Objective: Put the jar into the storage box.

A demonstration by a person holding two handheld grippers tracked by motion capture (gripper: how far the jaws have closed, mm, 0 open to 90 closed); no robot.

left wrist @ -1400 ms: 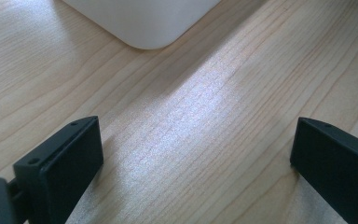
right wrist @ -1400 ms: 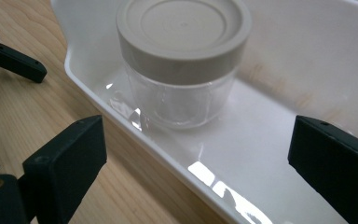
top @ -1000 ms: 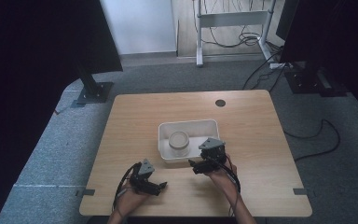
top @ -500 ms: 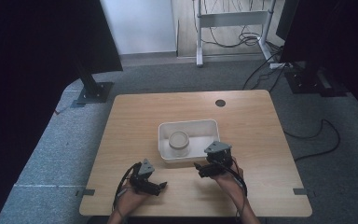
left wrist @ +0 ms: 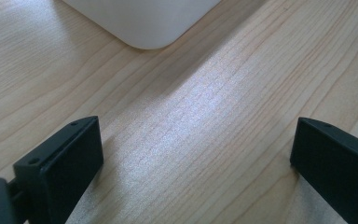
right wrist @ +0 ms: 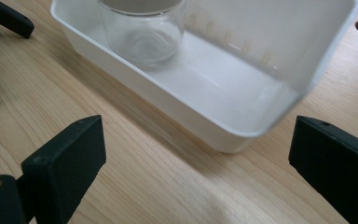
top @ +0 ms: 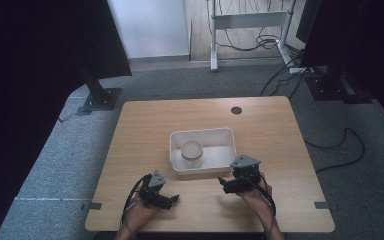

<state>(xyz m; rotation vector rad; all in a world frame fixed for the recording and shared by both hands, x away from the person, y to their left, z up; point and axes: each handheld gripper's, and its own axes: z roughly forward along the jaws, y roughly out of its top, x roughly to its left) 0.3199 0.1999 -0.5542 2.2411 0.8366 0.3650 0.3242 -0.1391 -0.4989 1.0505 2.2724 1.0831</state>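
A white tray point(top: 200, 171) sits at the middle of the wooden table, with a clear glass jar point(top: 191, 150) standing upright in its left half. My right gripper point(top: 226, 185) rests just off the tray's near right corner. In the right gripper view its black jaws point(right wrist: 196, 158) stand wide apart with nothing between them, facing the tray point(right wrist: 223, 133) and the jar point(right wrist: 142, 32). My left gripper point(top: 173, 199) lies near the front edge, left of the tray. Its jaws point(left wrist: 196, 158) are open over bare wood, and a corner of the tray point(left wrist: 144, 28) shows ahead.
A round cable hole point(top: 236, 110) is set in the table's far side. Bare wood surrounds the tray. The floor is grey carpet, with black stands point(top: 100, 97) at the left and cables point(top: 340, 145) at the right.
My right gripper has drawn back from the tray's near edge, toward the person and a little to the right. The left gripper, tray and jar have stayed put.
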